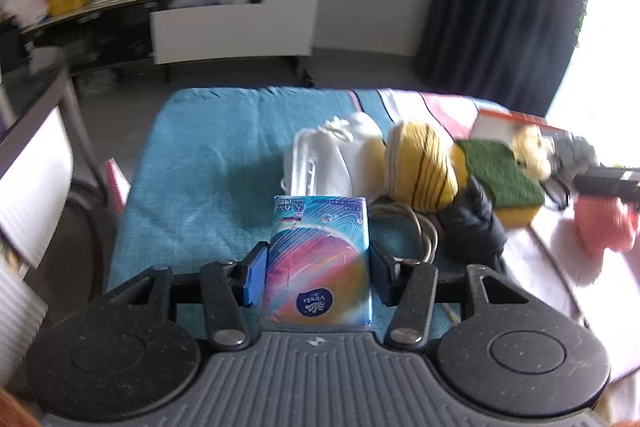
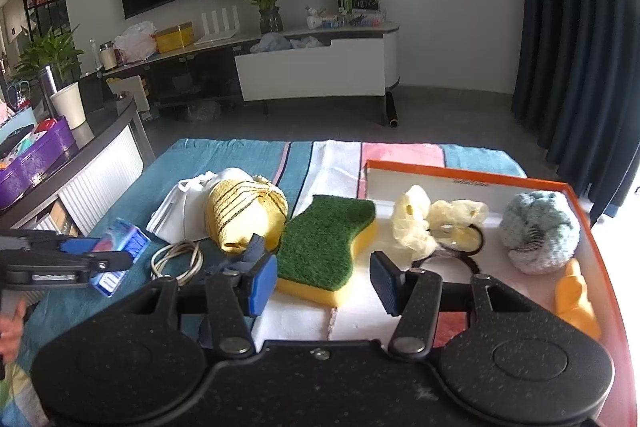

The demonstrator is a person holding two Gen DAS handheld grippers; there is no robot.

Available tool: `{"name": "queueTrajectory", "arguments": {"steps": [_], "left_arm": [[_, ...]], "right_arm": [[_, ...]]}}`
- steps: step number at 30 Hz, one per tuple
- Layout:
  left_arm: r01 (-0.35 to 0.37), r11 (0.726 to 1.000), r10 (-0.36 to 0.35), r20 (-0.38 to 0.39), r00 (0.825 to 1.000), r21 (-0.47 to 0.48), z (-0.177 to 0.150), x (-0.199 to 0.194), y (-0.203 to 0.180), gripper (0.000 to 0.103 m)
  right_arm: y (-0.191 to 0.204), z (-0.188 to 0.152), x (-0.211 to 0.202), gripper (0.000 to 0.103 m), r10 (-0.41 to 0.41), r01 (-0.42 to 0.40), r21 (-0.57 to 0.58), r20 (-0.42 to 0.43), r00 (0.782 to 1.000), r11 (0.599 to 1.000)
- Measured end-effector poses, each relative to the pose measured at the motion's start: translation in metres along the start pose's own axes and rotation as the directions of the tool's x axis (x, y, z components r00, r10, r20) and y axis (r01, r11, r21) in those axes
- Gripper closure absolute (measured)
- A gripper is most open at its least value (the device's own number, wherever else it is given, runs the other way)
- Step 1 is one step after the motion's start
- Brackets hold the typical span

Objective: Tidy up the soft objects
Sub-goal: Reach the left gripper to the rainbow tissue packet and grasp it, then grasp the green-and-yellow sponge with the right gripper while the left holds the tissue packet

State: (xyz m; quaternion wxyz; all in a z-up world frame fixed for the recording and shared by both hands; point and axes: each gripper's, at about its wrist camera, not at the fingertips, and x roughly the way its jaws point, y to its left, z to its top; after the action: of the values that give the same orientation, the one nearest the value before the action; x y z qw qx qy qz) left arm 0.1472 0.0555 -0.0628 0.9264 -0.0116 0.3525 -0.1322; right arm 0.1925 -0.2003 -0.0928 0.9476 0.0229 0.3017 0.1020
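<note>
The left claw (image 1: pixel 318 269) is clamped on a pack of tissues (image 1: pixel 320 259), both pads pressed against its sides, the pack standing upright between them just above the teal towel (image 1: pixel 192 179). The logo near the pack's lower end reads "Vinda", upside down from this camera; the smaller print at its top is too blurred to read. Right behind the pack lies a coiled cable (image 1: pixel 416 231), and beside that a dark cloth bundle (image 1: pixel 472 223). Further back sit a white face mask (image 1: pixel 316 163), a yellow striped cloth (image 1: pixel 420 167) and a green-topped sponge (image 1: pixel 500 175) on a yellow base, all crowded close together.

Over on the other side, the right claw (image 2: pixel 324 285) stands apart with nothing between its pads, hovering just in front of the sponge. The dark cloth lies against its left pad. Beyond it, an orange-rimmed tray (image 2: pixel 460 173) holds a cream scrunchie (image 2: pixel 424 223), a black hair tie (image 2: pixel 474 243), a blue-grey puff (image 2: pixel 540 231) and a yellow piece (image 2: pixel 576 301) at the near right corner. Writing on the tray's far wall is too small to read.
</note>
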Motion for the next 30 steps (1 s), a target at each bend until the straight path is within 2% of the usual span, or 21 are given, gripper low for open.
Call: {"name": "queueTrajectory", "arguments": {"steps": [4, 8, 9, 18, 22, 24, 30], "left_arm": [[-0.041, 0.994, 0.044, 0.029, 0.999, -0.098, 0.002, -0.016, -0.001, 0.05], [-0.076, 0.987, 0.083, 0.041, 0.996, -0.142, -0.002, -0.028, -0.008, 0.05], [-0.084, 0.986, 0.091, 0.043, 0.995, -0.144, -0.003, -0.029, -0.009, 0.05], [-0.092, 0.98, 0.099, 0.032, 0.995, -0.178, -0.01, -0.027, -0.011, 0.05], [-0.103, 0.978, 0.111, 0.033, 0.993, -0.182, -0.008, -0.027, -0.013, 0.05], [-0.106, 0.977, 0.115, 0.036, 0.993, -0.187, -0.007, -0.028, -0.014, 0.05], [-0.103, 0.976, 0.115, 0.051, 0.992, -0.191, -0.005, -0.032, -0.021, 0.05]], "right_arm": [[0.0, 0.005, 0.024, 0.037, -0.009, 0.01, 0.02, -0.026, 1.0, 1.0], [-0.009, 0.011, 0.05, 0.025, -0.014, 0.019, 0.095, -0.049, 0.999, 0.995], [-0.009, 0.013, 0.057, 0.025, -0.018, 0.024, 0.102, -0.059, 0.998, 0.995], [0.013, 0.017, 0.097, 0.015, -0.093, 0.097, 0.023, -0.13, 0.987, 0.995], [0.017, 0.013, 0.107, 0.015, -0.12, 0.121, -0.004, -0.147, 0.982, 0.993], [0.015, 0.011, 0.105, 0.026, -0.111, 0.112, 0.002, -0.14, 0.984, 0.994], [0.015, 0.017, 0.077, 0.027, -0.092, 0.092, -0.003, -0.074, 0.993, 0.996]]}}
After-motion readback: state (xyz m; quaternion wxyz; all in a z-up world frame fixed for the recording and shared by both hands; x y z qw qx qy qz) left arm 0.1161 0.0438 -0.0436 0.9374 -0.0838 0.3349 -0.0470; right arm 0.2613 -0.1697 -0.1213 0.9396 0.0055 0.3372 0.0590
